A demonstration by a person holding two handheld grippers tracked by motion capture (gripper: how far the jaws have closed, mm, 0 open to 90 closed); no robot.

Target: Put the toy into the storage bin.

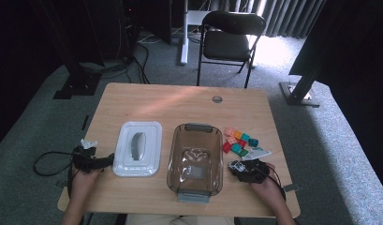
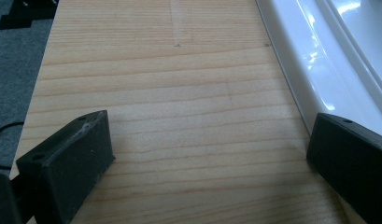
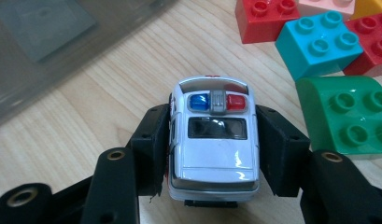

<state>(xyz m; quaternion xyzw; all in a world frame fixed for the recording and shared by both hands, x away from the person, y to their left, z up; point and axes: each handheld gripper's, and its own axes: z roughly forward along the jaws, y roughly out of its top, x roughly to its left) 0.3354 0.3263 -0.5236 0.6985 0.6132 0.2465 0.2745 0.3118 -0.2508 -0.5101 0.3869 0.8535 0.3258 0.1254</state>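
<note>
White toy police car [image 3: 214,147], no readable lettering, in right claw [image 3: 212,149]

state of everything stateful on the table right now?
toy police car: upright, clamped at its sides by the right gripper
left gripper: open, nothing between the jaws, beside the lid
container: open, nothing loose seen inside
lid: off, flat on the table
blocks: loose pile, outside the container

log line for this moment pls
right gripper: shut on toy police car | left gripper: open beside white lid | bin: empty
</note>
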